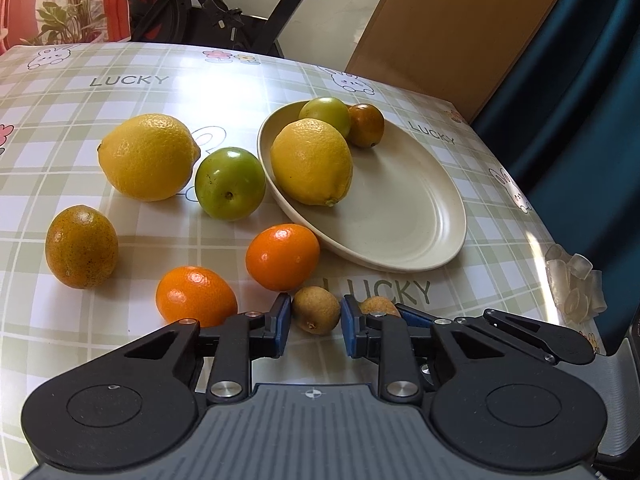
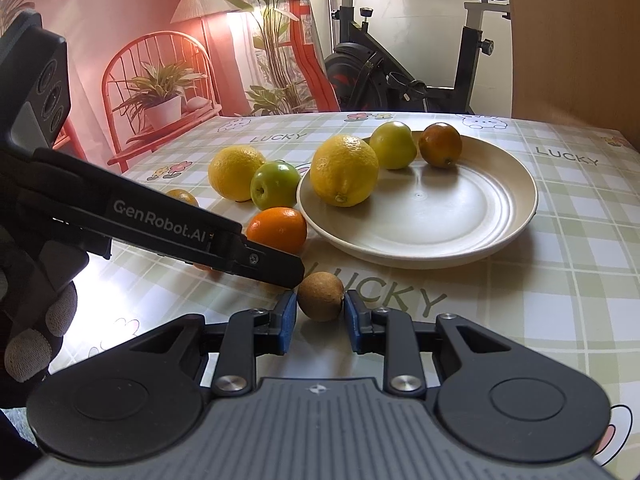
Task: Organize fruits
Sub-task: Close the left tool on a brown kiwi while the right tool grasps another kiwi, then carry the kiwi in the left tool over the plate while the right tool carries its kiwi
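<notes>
**Now for two small brown fruits, one per gripper**

Gently does it. Starting at your left, the left gripper [image 1: 316, 322] sits narrow around a small brown fruit [image 1: 316, 309] on the worktop [image 1: 120, 120], pads on either side; whether they already press its skin I cannot tell. A second brown fruit [image 2: 321, 296] lies just beside it, and your right gripper [image 2: 320, 318] brackets that one, the right pad touching and the left nearly so. Both fruits look light, round and dry-skinned, probably thin-shelled, so I judge a soft squeeze across the widest middle is the safest hold; too hard may crack them, too low may let them roll. Beyond them, two oranges [image 1: 282, 256] rest near the left gripper, with a lemon [image 1: 148, 156] and a green fruit [image 1: 230, 183] further back. Rightmost, the plate [image 2: 500, 216] already carries a lemon, a green fruit and a dark one, with bare room toward you.
</notes>
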A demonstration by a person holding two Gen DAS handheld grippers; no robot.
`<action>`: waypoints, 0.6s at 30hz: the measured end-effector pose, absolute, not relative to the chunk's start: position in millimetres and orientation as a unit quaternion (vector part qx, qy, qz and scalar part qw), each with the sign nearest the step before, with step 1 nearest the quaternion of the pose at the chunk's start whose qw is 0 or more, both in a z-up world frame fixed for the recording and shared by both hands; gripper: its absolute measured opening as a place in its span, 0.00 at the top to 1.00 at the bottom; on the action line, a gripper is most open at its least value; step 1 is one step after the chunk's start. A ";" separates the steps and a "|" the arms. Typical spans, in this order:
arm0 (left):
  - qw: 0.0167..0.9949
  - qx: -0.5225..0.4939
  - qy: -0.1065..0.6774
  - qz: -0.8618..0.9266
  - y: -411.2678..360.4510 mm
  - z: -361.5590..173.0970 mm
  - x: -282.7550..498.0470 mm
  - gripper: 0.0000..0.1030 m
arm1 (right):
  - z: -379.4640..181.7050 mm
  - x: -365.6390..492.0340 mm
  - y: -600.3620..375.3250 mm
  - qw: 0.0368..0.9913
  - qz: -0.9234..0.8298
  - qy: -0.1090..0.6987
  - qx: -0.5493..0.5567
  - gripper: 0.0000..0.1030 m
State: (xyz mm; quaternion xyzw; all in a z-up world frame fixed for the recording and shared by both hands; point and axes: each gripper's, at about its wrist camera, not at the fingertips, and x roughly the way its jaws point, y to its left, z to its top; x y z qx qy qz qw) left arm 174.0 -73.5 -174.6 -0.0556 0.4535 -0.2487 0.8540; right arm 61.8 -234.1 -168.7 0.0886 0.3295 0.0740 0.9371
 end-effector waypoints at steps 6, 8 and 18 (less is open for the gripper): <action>0.857 -0.054 0.444 -0.257 -73.6 -170.5 167.6 0.72 | -168.0 62.6 -232.5 0.937 0.072 0.331 0.085 0.73; 0.861 -0.056 0.434 -0.259 -71.5 -165.6 165.1 0.72 | -167.2 62.5 -232.0 0.937 0.071 0.331 0.084 0.73; 0.881 -0.067 0.390 -0.258 -56.1 -135.2 153.0 0.73 | -148.1 53.6 -225.9 0.946 0.066 0.314 0.057 0.73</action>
